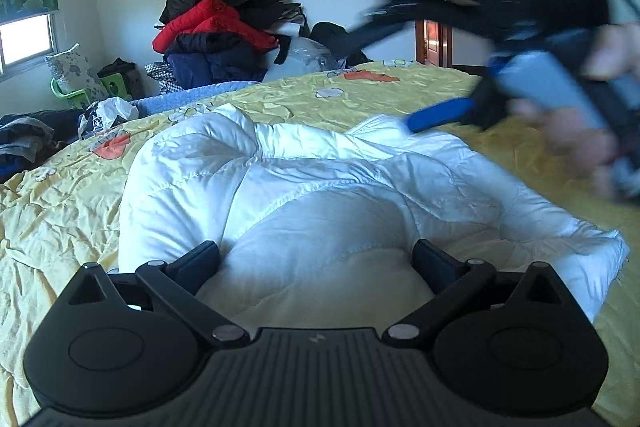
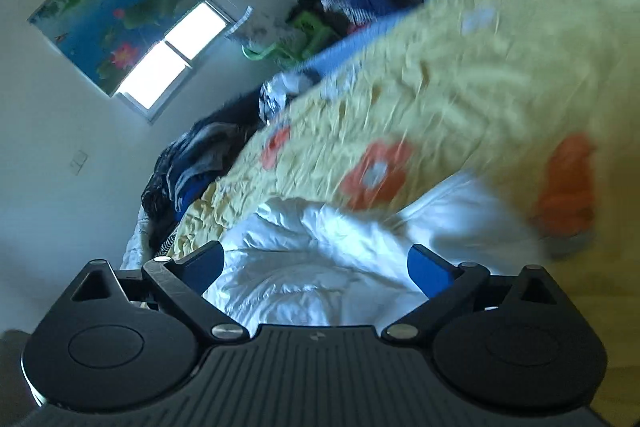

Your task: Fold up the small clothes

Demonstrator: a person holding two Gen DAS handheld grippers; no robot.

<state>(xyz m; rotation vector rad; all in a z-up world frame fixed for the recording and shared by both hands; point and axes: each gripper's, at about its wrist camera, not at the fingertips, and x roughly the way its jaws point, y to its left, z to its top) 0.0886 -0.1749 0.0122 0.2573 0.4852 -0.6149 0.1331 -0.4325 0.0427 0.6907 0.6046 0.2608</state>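
Note:
A white quilted padded garment point(image 1: 320, 187) lies crumpled on the yellow flowered bedspread point(image 1: 400, 95). My left gripper point(image 1: 316, 255) stands open low over its near part; the cloth bulges up between the two black fingers, which do not pinch it. My right gripper point(image 1: 376, 87), blurred and held by a hand point(image 1: 580, 147), hovers over the garment's far right edge. In the right wrist view that gripper point(image 2: 316, 259) is open, its blue pads spread wide above the white garment point(image 2: 320, 227), with nothing between them. That view is tilted and blurred.
A tall pile of red, black and navy clothes point(image 1: 216, 27) sits at the bed's far side. Dark clothes point(image 1: 24, 139) and a crumpled plastic bag point(image 1: 108, 111) lie at the left edge. A green stool point(image 1: 80, 95) stands under the window. A doorway point(image 1: 432, 27) is behind.

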